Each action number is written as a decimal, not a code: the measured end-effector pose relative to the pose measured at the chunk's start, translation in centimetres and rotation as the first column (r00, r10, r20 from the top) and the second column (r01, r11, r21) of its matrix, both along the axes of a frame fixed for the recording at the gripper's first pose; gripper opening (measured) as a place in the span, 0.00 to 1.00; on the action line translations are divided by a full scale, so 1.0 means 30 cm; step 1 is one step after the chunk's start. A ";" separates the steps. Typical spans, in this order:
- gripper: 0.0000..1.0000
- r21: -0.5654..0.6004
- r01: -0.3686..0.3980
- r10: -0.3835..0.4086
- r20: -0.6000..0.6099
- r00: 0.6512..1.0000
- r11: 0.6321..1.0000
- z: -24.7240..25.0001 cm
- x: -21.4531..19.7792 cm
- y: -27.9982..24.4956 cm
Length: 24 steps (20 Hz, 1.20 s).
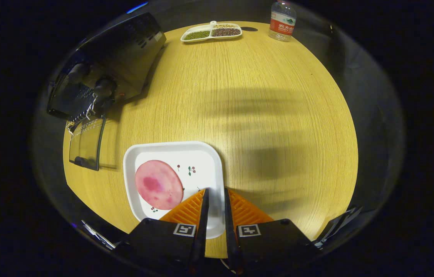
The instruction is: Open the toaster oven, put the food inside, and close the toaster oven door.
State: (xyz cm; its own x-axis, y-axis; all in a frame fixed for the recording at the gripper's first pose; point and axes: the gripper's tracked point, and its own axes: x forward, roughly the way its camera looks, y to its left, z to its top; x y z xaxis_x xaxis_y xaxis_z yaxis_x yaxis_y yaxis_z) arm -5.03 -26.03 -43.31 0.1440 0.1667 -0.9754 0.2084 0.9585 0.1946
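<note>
A round wooden table (263, 115) with pale grain carries everything here. At its far edge sits a white divided dish (211, 32), one compartment filled with green beans, another with dark ones (a third, smaller one behind holds something paler, too small to tell). Right of that dish, also at the table's far edge, stands an upright water bottle (282, 20) with a red label.

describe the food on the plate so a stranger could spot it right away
On the round wooden table, find the square white plate just ahead of the orange-fingered gripper, whose nearly closed fingers hover empty over its edge. The food is the flat, round pink slice with a darker red blotch, the plate's only large item beside tiny cherry prints.
</note>
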 end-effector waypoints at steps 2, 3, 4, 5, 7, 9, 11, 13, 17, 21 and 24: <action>0.16 0.041 0.043 -0.042 -0.021 0.999 0.998 -0.008 0.004 -0.001; 0.10 0.072 0.055 -0.053 -0.036 0.998 0.996 -0.006 -0.004 -0.005; 0.10 0.100 0.069 -0.065 -0.037 0.997 0.993 -0.006 -0.002 -0.004; 0.05 0.127 0.070 -0.067 -0.034 0.997 0.989 -0.011 -0.008 0.004; 0.02 0.154 0.066 -0.063 -0.020 0.998 0.986 0.003 -0.014 0.001; 0.02 0.167 0.080 -0.079 -0.011 0.997 0.983 -0.006 -0.013 0.006; 0.02 0.198 0.130 -0.129 -0.015 0.991 0.972 -0.004 -0.021 0.015; 0.02 0.242 0.200 -0.199 -0.026 0.980 0.949 -0.002 -0.033 0.024; 0.02 0.342 0.349 -0.361 -0.030 0.932 0.873 0.031 -0.073 0.044; 0.02 0.400 0.463 -0.497 -0.022 0.868 0.791 0.075 -0.117 0.068; 0.02 0.442 0.528 -0.582 -0.018 0.813 0.725 0.111 -0.165 0.090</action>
State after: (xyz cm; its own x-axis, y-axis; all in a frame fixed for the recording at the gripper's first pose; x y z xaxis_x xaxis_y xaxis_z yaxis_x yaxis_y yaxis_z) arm -9.97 -23.33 -40.00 0.4433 0.3974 -0.8035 0.6283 0.5015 0.5947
